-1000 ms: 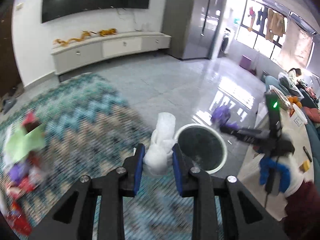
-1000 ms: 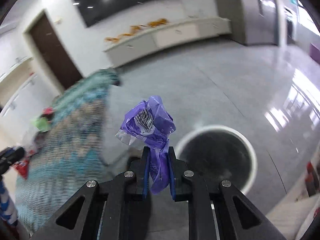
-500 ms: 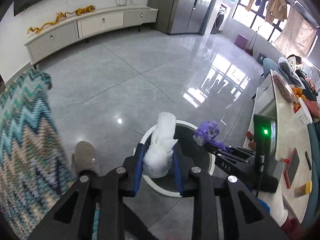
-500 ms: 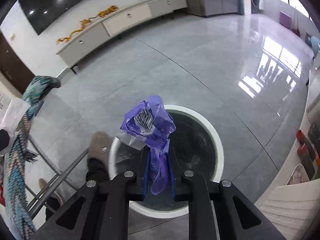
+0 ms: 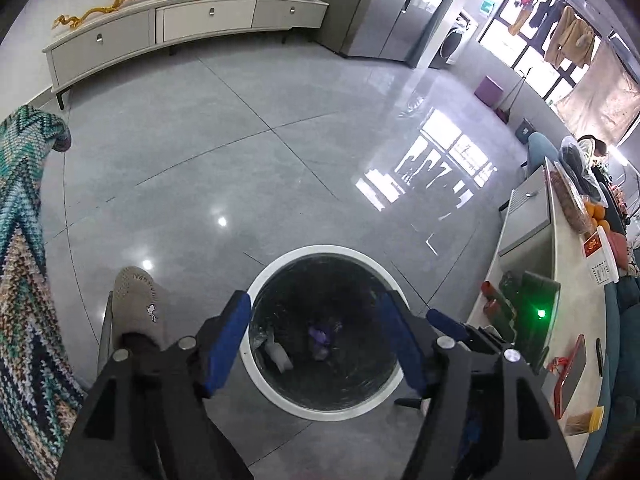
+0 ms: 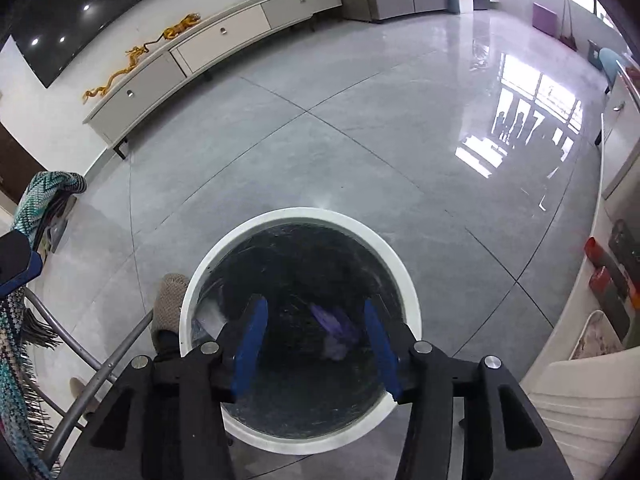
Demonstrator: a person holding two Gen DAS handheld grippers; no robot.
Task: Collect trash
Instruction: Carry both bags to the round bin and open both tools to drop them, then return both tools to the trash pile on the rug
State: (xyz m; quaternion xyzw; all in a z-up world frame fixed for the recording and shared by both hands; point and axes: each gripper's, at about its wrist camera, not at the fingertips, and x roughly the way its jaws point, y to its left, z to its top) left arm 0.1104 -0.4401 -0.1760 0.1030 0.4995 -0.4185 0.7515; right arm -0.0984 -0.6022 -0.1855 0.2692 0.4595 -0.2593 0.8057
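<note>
Both tongs are hanging over the white-rimmed bin (image 5: 326,412), jaws just opened, nothing between them: left tongs (image 5: 320,346), right tongs (image 6: 316,344). The purple wrapper (image 6: 340,330) and the white wad (image 5: 278,356) are lying at the bin's bottom. This drop is looking done; whether more trash is waiting elsewhere can't be told from here.

Glossy grey tiled floor (image 5: 248,128), white-rimmed round bin (image 5: 264,276) standing on it, beige slipper (image 5: 136,300) beside the bin
</note>
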